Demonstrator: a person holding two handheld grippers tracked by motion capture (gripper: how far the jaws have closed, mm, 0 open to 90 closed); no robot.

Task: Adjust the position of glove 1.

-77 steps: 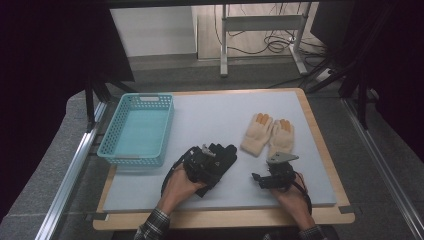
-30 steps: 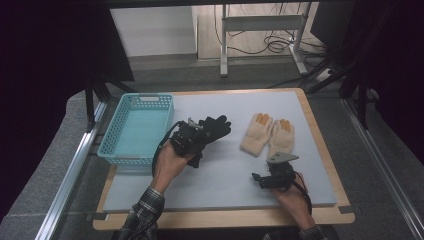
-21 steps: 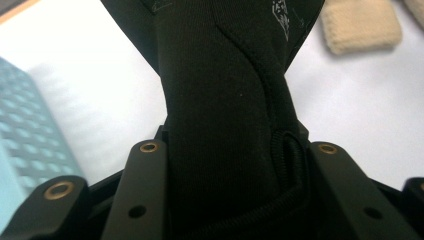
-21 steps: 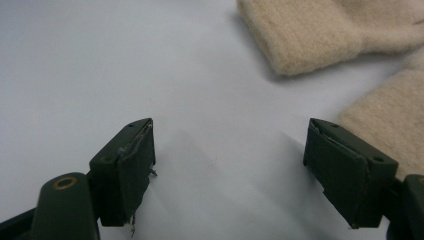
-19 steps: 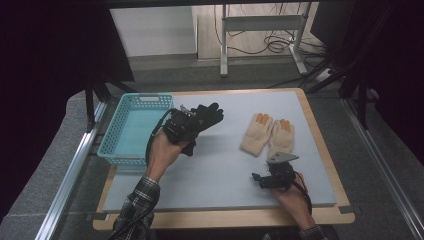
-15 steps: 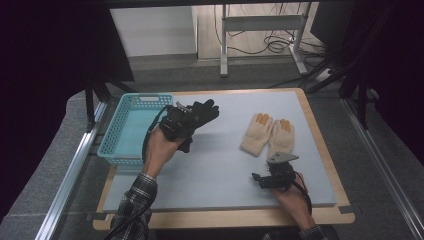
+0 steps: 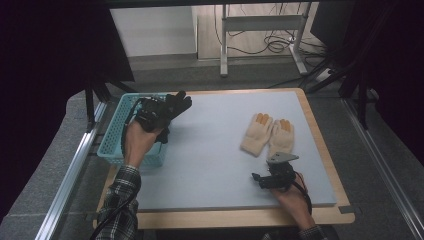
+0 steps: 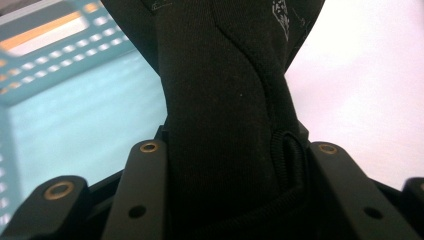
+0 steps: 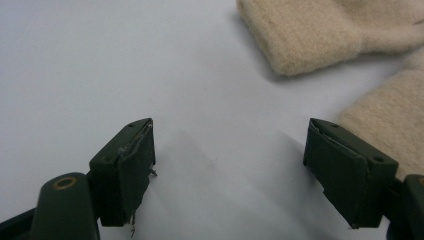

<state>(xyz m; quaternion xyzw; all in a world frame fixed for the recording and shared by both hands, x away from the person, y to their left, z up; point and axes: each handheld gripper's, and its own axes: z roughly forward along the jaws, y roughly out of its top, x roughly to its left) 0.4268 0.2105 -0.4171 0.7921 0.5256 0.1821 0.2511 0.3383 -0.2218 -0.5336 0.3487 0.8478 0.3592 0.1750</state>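
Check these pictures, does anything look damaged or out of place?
One small thing: the right gripper has a frayed pad on one jaw, its edge ragged with loose threads hanging. Otherwise the beige gloves lie flat, and the left gripper holds the black glove beside the basket.

From above the near edge we look forward and down on the whole desk [image 7: 215, 165]. Our left gripper camera sits tight against a black glove [image 8: 225, 100] over the teal basket [image 8: 60, 60]; our right one skims the desk toward the beige gloves [image 9: 320, 35], shared with the high view.
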